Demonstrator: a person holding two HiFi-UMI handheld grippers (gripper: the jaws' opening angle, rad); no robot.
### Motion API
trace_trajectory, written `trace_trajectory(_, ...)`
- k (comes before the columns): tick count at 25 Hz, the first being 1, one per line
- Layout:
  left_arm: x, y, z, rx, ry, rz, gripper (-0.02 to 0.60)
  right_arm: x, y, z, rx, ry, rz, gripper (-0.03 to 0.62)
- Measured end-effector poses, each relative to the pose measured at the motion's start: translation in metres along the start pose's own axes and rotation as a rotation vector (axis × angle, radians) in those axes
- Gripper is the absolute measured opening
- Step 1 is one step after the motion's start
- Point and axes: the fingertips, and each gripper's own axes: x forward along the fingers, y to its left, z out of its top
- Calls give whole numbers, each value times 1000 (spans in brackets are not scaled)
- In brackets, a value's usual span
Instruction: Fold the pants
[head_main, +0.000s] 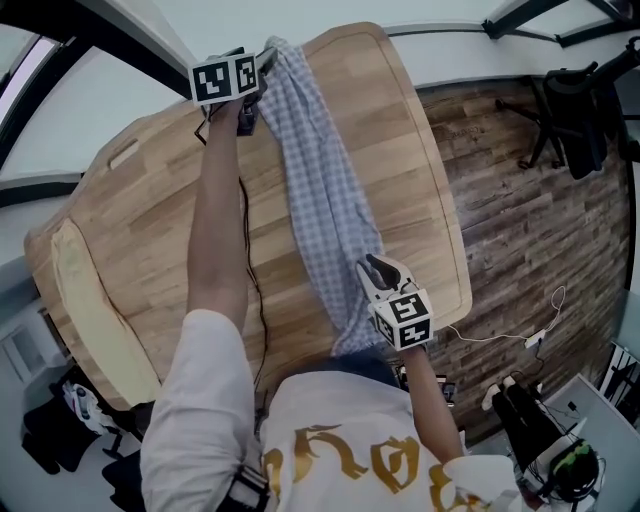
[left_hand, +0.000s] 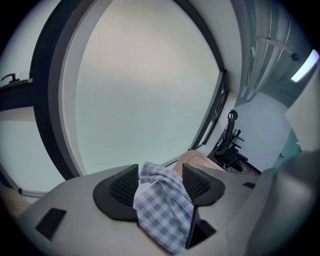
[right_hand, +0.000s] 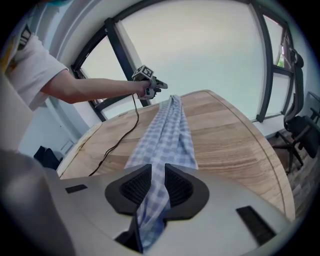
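In the head view the pants (head_main: 325, 200) lie as one long, narrow strip on the wooden counter (head_main: 150, 200). Their long axis runs from the far edge towards the person's body. The left gripper (head_main: 262, 62) sits at the far end on an outstretched arm. The right gripper (head_main: 378, 270) is at the near end, close to the torso.

In the left gripper view the fingers (left_hand: 122, 187) stand wide apart. A bunch of checked cloth lies loosely between them, with a gap showing beside it, so this end is released rather than pinched.

In the right gripper view the fingers (right_hand: 134, 187) are clenched on the near end of the pants. The strip leads straight away from them along the counter to the left gripper.

Each end lies right at one gripper, so a fold would likely carry one end along that axis to the other. Only the right hand has a hold; the left would need to close again first.
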Motion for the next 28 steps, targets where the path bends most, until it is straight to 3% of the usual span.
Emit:
trace_trajectory(5, -18, -23, -21, 5, 62, -88, 291, 12, 22, 2, -65, 26, -10, 114)
trace_trajectory(14, -88, -98, -98, 181, 208, -252, 266, 18, 26, -12, -127, 84, -126, 131)
trace_trajectory(18, -127, -145, -147, 201, 257, -361, 187, 21, 20, -19, -189, 125, -186, 31)
trace_trajectory(21, -160, -186, -192, 189, 317, -465, 164, 8, 13, -11, -162, 93, -229, 29)
trace_trajectory(23, -182, -213, -225, 244, 380, -529, 166, -9, 1, -4, -132, 56, -275, 29)
trace_trajectory(25, -197, -228, -251, 297, 424, -556, 164, -25, -18, -3, -95, 36, -326, 29)
trace_trajectory(28, -206, -244, -277, 290, 469, -590, 163, -33, -52, -18, -36, 57, -375, 29)
